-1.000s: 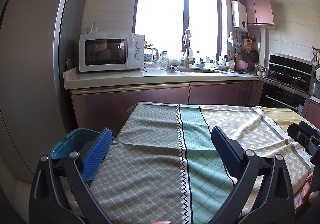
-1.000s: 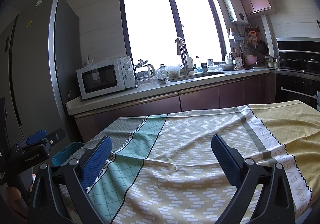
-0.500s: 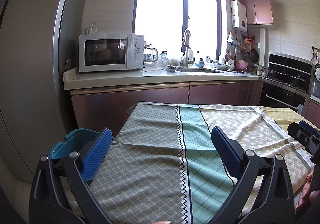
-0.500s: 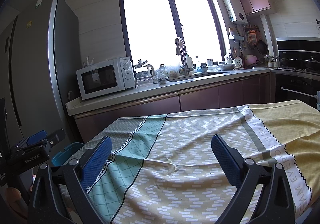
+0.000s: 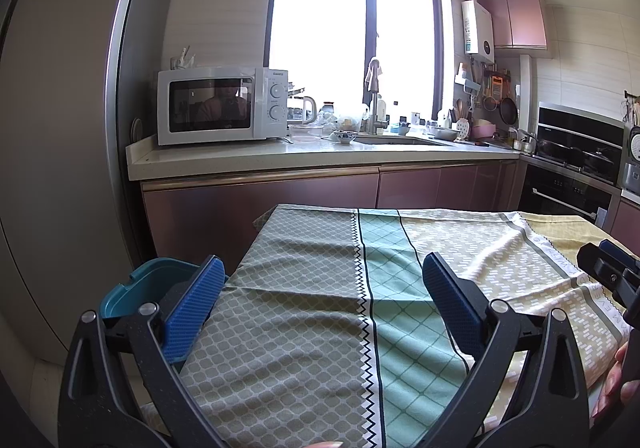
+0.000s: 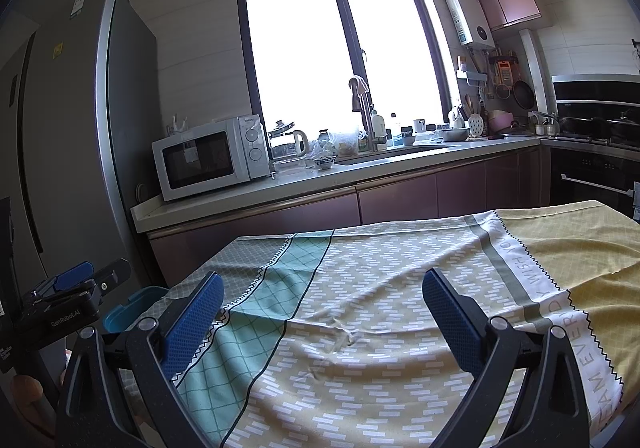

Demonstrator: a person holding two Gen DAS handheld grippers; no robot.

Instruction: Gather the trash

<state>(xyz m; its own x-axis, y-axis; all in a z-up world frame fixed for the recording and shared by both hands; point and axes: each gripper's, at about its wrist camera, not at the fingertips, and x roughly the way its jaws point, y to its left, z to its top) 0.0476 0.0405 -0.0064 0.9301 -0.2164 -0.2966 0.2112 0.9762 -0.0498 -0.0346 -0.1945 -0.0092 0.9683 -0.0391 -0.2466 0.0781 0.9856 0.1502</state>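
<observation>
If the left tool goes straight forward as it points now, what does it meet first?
Probably nothing soon: the open left tool points over the tablecloth; beyond the table's far edge stand the pink cabinets. Its height above the cloth is unclear.

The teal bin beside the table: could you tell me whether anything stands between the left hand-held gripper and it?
Nothing visible does: the teal bin sits just beyond the open left hand-held gripper, beside the tablecloth edge.

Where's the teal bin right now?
The teal bin sits low at the tablecloth's left edge, partly behind the left hand-held gripper, near the fridge.
</observation>
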